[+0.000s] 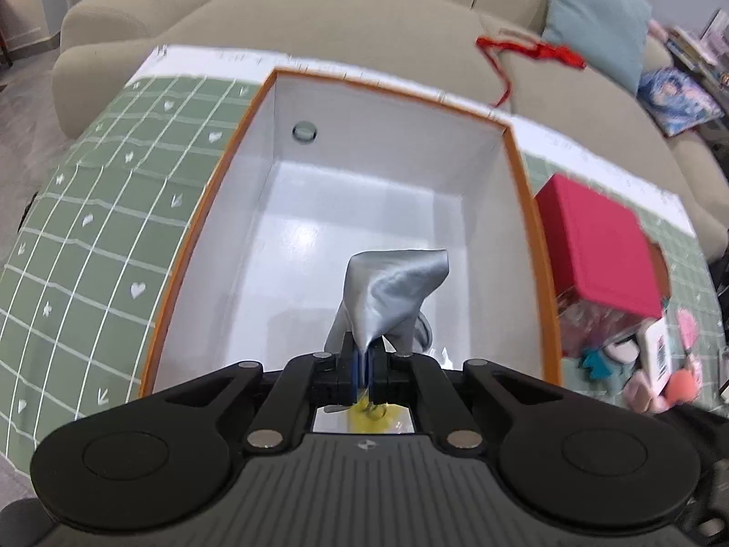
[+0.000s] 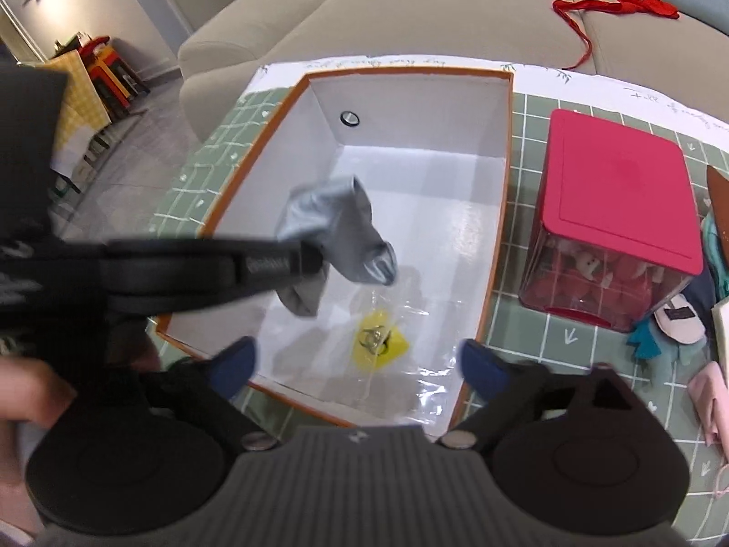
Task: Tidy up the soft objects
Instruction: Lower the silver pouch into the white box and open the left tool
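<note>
Left hand-held gripper [image 1: 363, 364] pinching grey cloth [image 1: 392, 291] above near-empty white box [image 2: 499, 209]; right hand-held gripper [image 2: 360, 360] spread; soft items [image 2: 674, 323] remain on bench [image 2: 569, 342].

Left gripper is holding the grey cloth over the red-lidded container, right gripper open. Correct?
Not quite. The left gripper holds the grey cloth over the open orange-rimmed white box, not the red-lidded container, which stands beside the box. The right wrist view shows it. The right gripper is open, as you said.
</note>
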The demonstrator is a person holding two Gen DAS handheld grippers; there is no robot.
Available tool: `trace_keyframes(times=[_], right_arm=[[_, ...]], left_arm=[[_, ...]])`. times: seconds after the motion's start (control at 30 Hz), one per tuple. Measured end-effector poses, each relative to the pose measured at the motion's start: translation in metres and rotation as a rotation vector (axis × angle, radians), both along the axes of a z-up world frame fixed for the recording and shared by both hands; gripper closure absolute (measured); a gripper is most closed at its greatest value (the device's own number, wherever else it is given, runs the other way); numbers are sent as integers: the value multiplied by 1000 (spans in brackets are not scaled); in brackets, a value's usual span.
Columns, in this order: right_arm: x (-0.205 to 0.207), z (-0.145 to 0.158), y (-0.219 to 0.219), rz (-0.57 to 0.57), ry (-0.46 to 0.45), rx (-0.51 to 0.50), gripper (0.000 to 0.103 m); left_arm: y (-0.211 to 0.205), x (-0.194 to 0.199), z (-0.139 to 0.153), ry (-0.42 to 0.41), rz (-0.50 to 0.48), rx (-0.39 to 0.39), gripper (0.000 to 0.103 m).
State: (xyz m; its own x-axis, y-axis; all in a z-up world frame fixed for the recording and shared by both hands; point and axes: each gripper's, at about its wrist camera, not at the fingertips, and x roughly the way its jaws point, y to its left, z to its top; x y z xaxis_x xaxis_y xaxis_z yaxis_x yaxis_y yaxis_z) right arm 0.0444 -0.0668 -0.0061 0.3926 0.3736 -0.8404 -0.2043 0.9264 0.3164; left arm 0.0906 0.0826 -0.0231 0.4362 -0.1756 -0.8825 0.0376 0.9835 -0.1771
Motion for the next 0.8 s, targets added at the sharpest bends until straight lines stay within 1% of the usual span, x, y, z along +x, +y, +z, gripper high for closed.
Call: trace_keyframes(times=[0.03, 0.2, 0.27, 0.33, 0.47, 0.53, 0.67, 0.73, 0.8], right_arm=[[0, 0, -1, -2, -5, 10, 3], [-5, 3, -2, 26, -35, -30, 3], [-6, 5, -4, 28, -41, -37, 3], [-6, 6, -6, 24, -42, -33, 3], [-6, 6, -11, 17, -42, -21, 3], [-6, 5, -13, 15, -36, -16, 3], [-6, 4, -13, 15, -35, -18, 3], [-6, 5, -13, 16, -36, -15, 3], [-6, 6, -13, 15, -38, -13, 3]], left_arm=[[0, 0, -1, 3, -1, 7, 100], [-7, -1, -5, 13, -42, 30, 99], [-8, 0, -9, 36, -48, 25, 96], [-10, 1, -14, 61, -60, 28, 83], [-12, 0, -11, 39, -53, 53, 71], [-13, 0, -11, 41, -61, 54, 57], [-15, 2, -16, 73, -65, 66, 51], [-15, 2, -16, 68, -63, 64, 28], [-15, 2, -14, 47, -54, 51, 15]])
